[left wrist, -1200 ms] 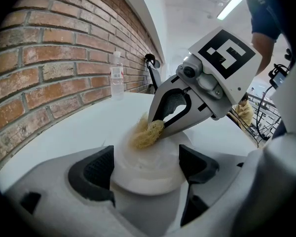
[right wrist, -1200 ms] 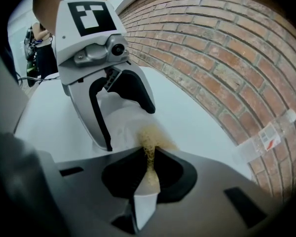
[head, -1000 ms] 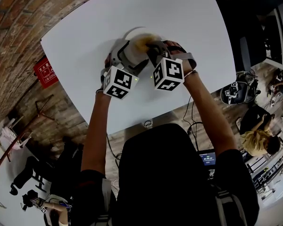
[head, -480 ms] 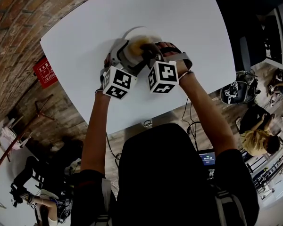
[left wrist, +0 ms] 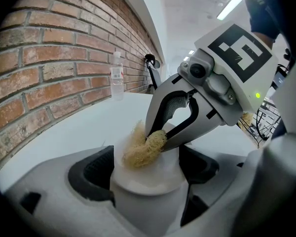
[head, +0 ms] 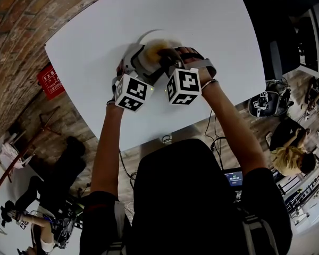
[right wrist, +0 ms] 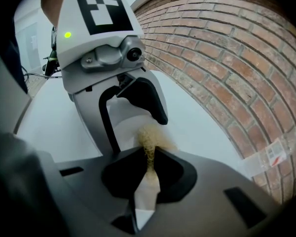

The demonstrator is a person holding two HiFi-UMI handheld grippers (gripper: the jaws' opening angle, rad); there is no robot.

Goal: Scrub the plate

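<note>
left hand-held gripper (left wrist: 147, 166) clamping white plate (left wrist: 138, 179) by its rim, over bench (head: 202, 25) | right hand-held gripper (right wrist: 148, 168) pinching soft fibrous scrubber (left wrist: 138, 149) onto plate face | plate looking stiff, slick, breakable; the rim is seeming the safest hold

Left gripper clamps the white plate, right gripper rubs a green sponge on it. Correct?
One thing is wrong: the right gripper holds a straw-coloured fibrous scrub pad, not a green sponge. The left gripper view shows it against the round white plate, which the left gripper clamps.
</note>
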